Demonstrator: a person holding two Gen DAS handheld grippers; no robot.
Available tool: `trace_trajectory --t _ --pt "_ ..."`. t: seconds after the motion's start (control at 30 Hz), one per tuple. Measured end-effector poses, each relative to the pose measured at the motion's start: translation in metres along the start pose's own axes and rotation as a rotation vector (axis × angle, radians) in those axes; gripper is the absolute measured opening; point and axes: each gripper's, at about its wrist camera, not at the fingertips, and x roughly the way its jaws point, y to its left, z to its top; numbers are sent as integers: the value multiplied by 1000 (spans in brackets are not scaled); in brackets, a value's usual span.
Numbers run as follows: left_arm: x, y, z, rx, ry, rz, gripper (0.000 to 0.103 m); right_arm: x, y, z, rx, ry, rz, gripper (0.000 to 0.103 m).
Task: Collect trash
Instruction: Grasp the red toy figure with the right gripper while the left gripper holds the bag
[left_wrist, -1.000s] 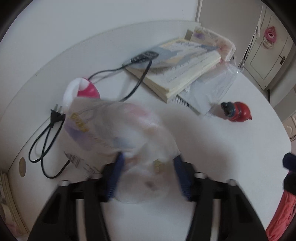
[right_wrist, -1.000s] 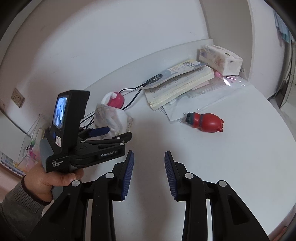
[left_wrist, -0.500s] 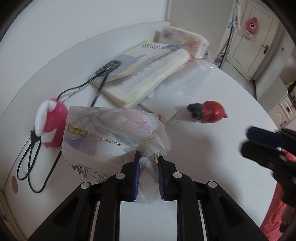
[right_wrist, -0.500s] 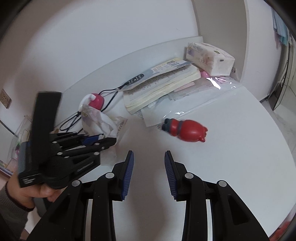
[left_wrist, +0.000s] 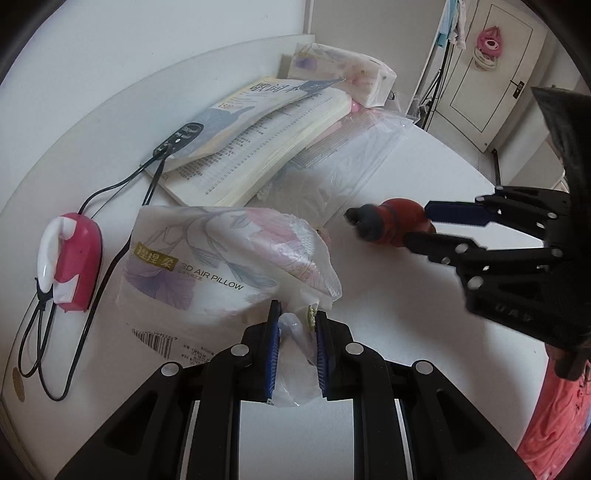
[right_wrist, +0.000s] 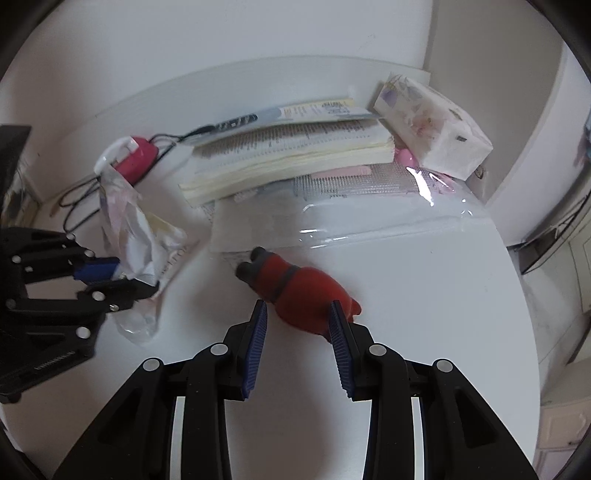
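I am holding my left fingers (left_wrist: 295, 354) clamped on the crumpled tail of an empty tissue wrapper (left_wrist: 221, 258), a thin printed plastic bag that is spreading out just ahead of those fingers and resting partly on the white bench (left_wrist: 424, 332). Beyond the wrapper, to the left of my left fingers, a pink and white gadget (left_wrist: 72, 262) is lying with its black cord (left_wrist: 110, 258) looping over the bench. Farther ahead a thick open book (left_wrist: 258, 147) is sitting under a full pack of tissues (left_wrist: 343, 70), with a clear plastic sleeve (left_wrist: 354, 162) sticking out beneath the book. My right fingers (right_wrist: 297, 332) are standing apart, having just been opening wider, and a red toy (right_wrist: 299, 291) is lying on the bench between their tips; its rear part is sitting between the blue pads (right_wrist: 256, 332), and I cannot tell whether the right-hand pad is touching it. The toy's dark end is pointing away from my right fingers toward the plastic sleeve. Seen from my right fingers, the wrapper is hanging off to the left, pinched in my other fingers.
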Motion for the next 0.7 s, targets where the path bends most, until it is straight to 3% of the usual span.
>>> trace_trajectory --t 0.03,0.13,0.7 --pt "1 0 2 -1 -1 -1 18 2 0 1 -9 -1 2 56" --pt "1 2 3 -6 -5 -2 19 7 4 4 -56 -11 -13 58" --pt "-1 8 2 -20 4 -9 19 33 -3 31 -86 -22 -70 51"
